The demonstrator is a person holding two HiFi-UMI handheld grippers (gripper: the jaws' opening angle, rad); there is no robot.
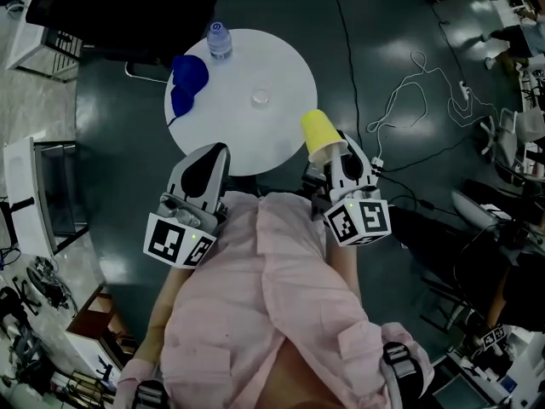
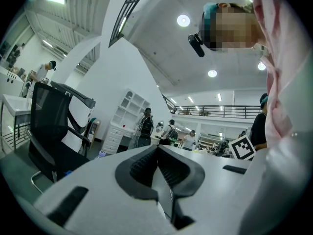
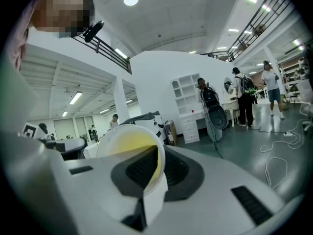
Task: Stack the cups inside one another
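Right gripper pinches yellow cup, rim part-hidden.

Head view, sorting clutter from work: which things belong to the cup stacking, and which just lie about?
Job:
- yellow cup, gripped by the right tool
- blue cups on the table

Lying about:
- bottle
- small clear object, possibly a cup
- floor cables
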